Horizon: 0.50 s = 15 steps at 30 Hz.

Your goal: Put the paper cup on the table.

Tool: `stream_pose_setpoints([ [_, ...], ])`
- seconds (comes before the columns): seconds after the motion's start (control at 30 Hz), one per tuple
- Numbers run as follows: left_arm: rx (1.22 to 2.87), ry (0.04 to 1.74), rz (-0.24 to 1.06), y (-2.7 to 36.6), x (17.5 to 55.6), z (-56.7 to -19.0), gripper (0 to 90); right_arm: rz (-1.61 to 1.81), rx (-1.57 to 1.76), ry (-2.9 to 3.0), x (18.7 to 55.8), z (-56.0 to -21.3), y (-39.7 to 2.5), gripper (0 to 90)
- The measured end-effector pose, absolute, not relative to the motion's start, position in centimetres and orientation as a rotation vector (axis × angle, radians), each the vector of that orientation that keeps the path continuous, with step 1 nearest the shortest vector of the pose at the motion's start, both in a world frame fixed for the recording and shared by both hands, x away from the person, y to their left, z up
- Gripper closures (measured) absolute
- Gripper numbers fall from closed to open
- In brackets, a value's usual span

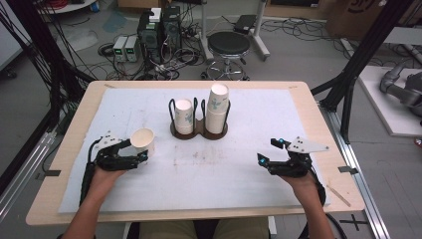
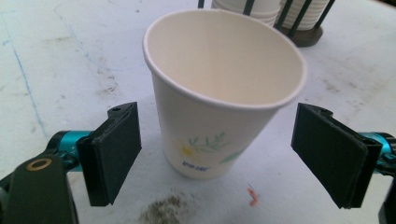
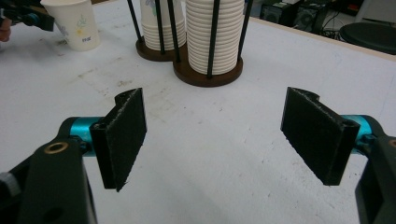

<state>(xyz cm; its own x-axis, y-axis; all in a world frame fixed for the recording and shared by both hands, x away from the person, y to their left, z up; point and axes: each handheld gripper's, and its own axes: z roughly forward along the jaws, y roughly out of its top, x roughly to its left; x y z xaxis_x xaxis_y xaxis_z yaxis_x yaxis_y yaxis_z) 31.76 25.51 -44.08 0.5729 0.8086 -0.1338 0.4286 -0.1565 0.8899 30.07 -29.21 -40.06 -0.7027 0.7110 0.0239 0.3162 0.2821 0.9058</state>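
A person sits at a light wooden table (image 1: 69, 149) covered by a big white mat (image 1: 239, 169) with some dirty marks on it. The left gripper (image 1: 130, 152) is black and rests low on the left side of the mat, held in the person's left hand (image 1: 102, 180). Its two flat black jaws are wide apart. A white paper cup with a small flower and green leaves printed on it (image 2: 219, 93) stands upright on the mat between those jaws. The jaws sit on each side of the cup, and there is a gap on both sides, so they do not touch it. The cup is open at the top. The right gripper (image 1: 271, 152) is on the right side of the mat, held in the right hand (image 1: 303, 186), and its jaws are wide apart too, with just bare mat between them. In the middle of the mat, farther back, stands a dark brown round-based holder with thin black bars (image 1: 199, 130). It keeps two stacks of white paper cups (image 1: 217, 107), and the right stack is taller. Behind the table is a black round stool (image 1: 229, 45) on the grey floor.
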Motion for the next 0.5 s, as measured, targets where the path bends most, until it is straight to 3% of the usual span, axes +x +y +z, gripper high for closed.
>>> stream_pose_setpoints([
  [0.27, 1.609, 0.948, 0.502, 27.4, 30.0, -42.8, 15.8, 1.380, 0.941, 2.164, 29.9, -40.1, -29.5, 23.0],
  [0.5, 1.490, 0.812, 0.526, 26.5, 29.2, -41.1, 15.8, 1.317, 0.983, 2.148, 29.7, -40.4, -29.9, 22.9],
])
